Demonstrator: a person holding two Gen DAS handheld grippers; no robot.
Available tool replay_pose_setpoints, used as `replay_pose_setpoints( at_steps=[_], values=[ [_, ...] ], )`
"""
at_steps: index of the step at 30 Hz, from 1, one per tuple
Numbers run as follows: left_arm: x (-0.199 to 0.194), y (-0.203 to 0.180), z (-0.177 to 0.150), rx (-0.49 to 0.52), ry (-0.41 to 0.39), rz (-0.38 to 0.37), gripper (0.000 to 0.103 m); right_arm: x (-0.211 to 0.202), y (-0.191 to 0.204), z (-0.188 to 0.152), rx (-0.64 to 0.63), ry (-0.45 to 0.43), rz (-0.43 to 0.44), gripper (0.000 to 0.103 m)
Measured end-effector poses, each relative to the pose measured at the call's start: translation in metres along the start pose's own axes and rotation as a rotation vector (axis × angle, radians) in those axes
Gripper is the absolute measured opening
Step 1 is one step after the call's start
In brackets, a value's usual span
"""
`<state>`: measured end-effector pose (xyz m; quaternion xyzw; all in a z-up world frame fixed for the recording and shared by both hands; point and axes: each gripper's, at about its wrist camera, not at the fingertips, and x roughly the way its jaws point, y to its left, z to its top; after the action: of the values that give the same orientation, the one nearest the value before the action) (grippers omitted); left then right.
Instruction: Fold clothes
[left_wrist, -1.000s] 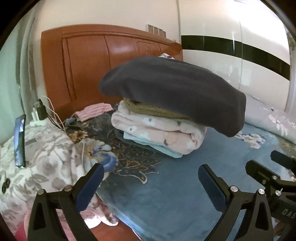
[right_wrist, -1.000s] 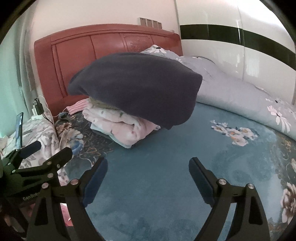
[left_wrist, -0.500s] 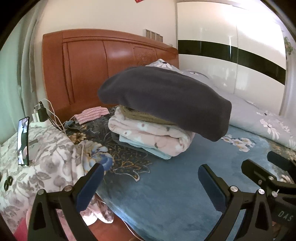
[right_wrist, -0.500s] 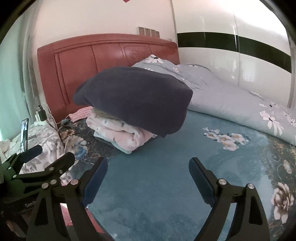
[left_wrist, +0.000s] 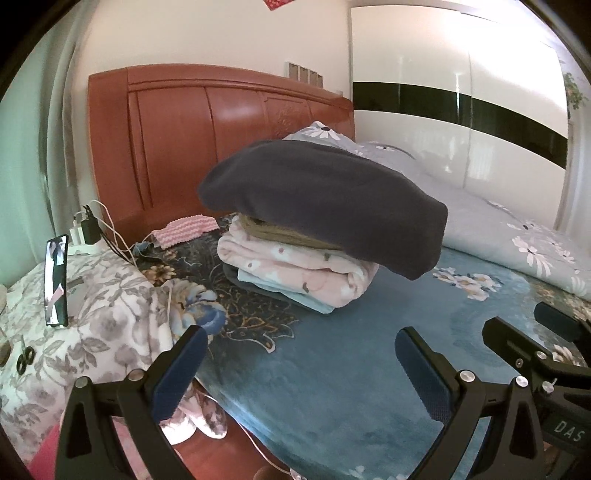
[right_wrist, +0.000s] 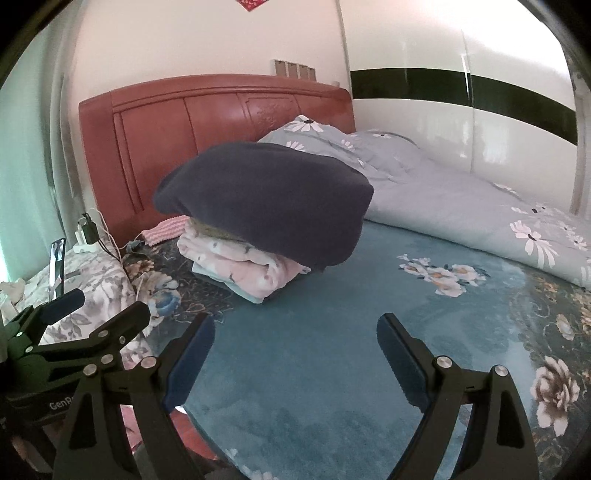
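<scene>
Resting folded stack (left_wrist: 299, 254) (grippers (left_wrist: 297, 365) agape)

wrist views side by side, facing headboard (left_wrist: 207, 122) (both near)

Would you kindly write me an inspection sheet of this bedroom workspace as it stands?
Surface: blue floral plush bedspread, bare in front of both grippers.
Job's things: stack of folded clothes, dark grey fleece garment on top, overhanging an olive piece, a pink floral blanket-like piece and a pale blue layer.
Clutter: pink knitted cloth by the headboard; upright phone on the grey floral quilt.
Grippers: left gripper and right gripper open, holding nothing.
Cables: white charger leads at the plug.
Surroundings: red-brown wooden headboard, white wardrobe.
</scene>
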<state>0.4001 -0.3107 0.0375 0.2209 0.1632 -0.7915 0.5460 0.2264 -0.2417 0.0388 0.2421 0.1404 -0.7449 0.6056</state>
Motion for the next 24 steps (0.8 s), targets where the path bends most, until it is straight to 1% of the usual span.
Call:
replay_pose_setpoints(
  at_steps=[14,24],
  values=[
    [-0.011,-0.008,-0.003,0.009,0.004,0.009,0.103,-0.014,-0.005,-0.003,0.007,0.0,-0.019,0.09],
    [-0.01,-0.01,-0.003,0.01,0.01,0.017,0.103,-0.014,-0.007,-0.005,0.011,0.006,-0.026,0.09]
  ],
)
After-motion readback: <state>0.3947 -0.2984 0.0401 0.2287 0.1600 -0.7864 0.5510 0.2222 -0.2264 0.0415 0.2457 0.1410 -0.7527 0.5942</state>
